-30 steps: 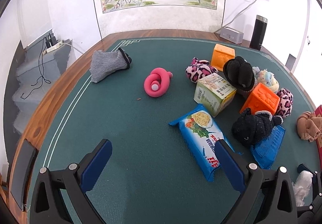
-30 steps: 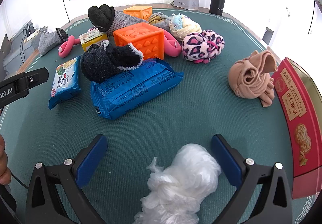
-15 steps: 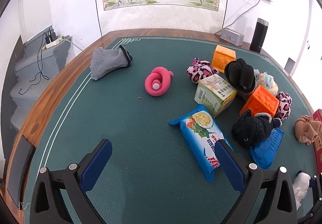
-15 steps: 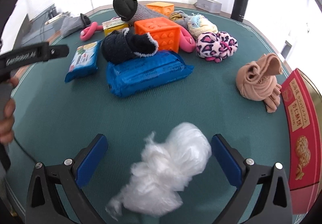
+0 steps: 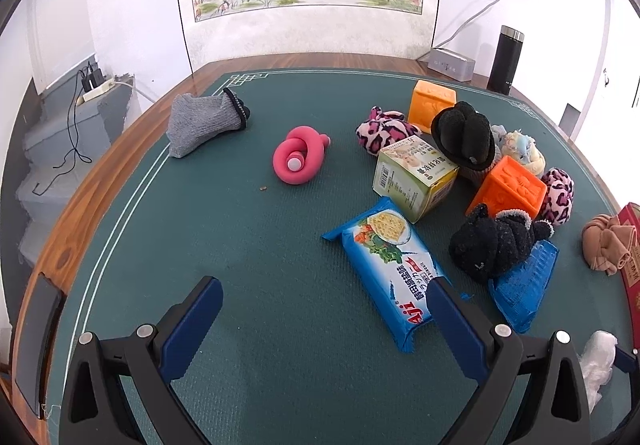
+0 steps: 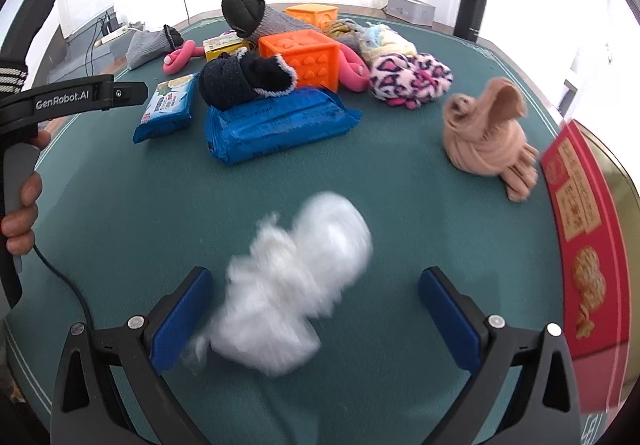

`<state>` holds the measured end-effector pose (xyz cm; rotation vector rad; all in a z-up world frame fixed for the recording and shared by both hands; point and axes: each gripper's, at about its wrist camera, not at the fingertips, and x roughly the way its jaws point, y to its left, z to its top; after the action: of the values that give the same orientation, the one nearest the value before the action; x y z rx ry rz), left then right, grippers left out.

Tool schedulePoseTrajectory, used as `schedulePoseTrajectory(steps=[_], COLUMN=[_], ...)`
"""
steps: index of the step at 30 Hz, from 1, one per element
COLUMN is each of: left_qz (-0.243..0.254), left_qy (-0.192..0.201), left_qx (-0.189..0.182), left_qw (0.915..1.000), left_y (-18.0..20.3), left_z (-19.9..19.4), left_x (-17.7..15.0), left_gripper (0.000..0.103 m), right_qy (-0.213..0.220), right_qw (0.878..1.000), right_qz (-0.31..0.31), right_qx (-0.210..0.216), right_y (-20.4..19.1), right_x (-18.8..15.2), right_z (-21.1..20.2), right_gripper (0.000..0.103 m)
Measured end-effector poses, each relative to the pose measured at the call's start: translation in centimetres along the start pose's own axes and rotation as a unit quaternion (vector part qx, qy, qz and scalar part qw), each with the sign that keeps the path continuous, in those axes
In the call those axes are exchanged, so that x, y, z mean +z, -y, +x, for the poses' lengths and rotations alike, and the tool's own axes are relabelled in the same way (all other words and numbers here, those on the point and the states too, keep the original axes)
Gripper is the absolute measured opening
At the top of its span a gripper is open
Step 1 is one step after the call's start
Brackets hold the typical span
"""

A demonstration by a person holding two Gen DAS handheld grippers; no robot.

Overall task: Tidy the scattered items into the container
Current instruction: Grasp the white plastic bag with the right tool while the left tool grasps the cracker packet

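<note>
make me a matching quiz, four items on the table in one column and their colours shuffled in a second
Items:
1. knotted tube toy
2. embossed cube
3. crumpled plastic bag
4. loose sock at the table's far left

Colours:
A. white
B. grey
C. pink
D. orange

Pairs: 1-C, 2-D, 3-A, 4-B

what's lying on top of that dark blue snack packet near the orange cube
A rolled black fuzzy sock with a pale cuff rests on the dark blue packet's back edge. The strip of packet under the sock is hidden, and so is the table behind it.
</note>
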<state>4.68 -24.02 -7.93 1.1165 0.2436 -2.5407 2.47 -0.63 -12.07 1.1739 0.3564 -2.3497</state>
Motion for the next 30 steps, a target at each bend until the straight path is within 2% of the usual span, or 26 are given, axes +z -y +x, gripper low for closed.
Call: schedulePoseTrajectory(steps=[6, 15, 26, 30], left_qz=[0.013, 0.014, 0.002, -0.001], left_qy=[0.002, -0.005, -0.04, -0.058], left_qx=[-0.005, -0.012, -0.027, -0.016], left_qw=[0.9999, 0.9998, 0.9988, 0.9982], left_y=[0.8, 0.8, 0.9, 2.0], left_z=[-0.2, 0.0, 2.0, 3.0], left_x=[-0.2, -0.3, 0.6, 1.3], left_gripper=[0.103, 0.103, 0.103, 0.103], right_qy=[0.004, 0.033, 0.051, 0.05], right_qw=[1.0, 0.998, 0.998, 0.998], right_qz=[0.025, 0.041, 0.037, 0.04], right_qx=[0.013, 0.032, 0.014, 0.016], right_y=[1.2, 1.0, 0.3, 0.5], right_x=[-1.2, -0.9, 0.0, -0.1], right_z=[-1.3, -2.1, -1.9, -1.5], right_gripper=[0.103, 0.103, 0.103, 0.103])
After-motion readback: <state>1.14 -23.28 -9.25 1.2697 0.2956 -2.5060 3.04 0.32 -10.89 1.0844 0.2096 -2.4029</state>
